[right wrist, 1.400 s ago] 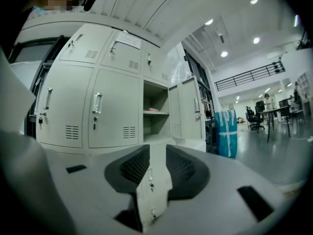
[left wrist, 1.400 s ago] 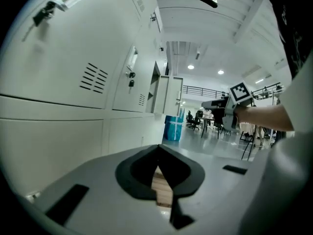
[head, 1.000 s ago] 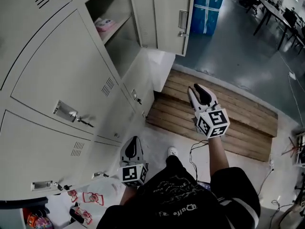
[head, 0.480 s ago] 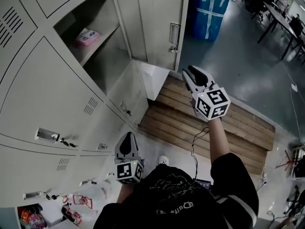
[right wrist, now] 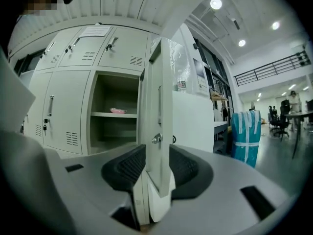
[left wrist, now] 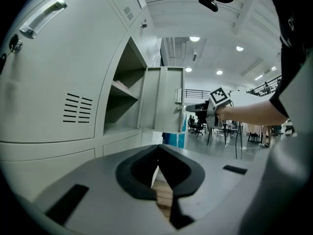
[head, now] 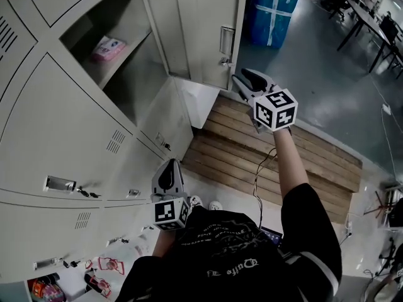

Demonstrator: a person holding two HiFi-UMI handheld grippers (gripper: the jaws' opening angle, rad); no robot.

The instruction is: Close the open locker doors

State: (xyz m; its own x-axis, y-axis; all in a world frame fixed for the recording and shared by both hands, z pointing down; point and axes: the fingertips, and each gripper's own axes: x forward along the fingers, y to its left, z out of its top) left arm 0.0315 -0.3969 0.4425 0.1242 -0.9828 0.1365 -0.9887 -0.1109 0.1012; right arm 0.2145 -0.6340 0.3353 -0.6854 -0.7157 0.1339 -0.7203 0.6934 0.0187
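One grey locker door stands swung out, its compartment holding a pink packet on the shelf. My right gripper is raised to the door's lower free edge, below the latch handle. In the right gripper view the door's edge runs upright between the jaws of my right gripper; the jaws are opening and the pads do not visibly press on it. My left gripper hangs low by the bottom lockers, shut and empty. The left gripper view shows the door and the right gripper ahead.
Closed lockers with keys in their locks fill the left. A wooden pallet lies on the floor beside them, a blue wrapped stack behind the door. Desks and chairs stand at the back right. Small bags lie bottom left.
My right gripper has risen and moved left up to the open door's edge, and its jaws have spread. The left gripper has stayed low.
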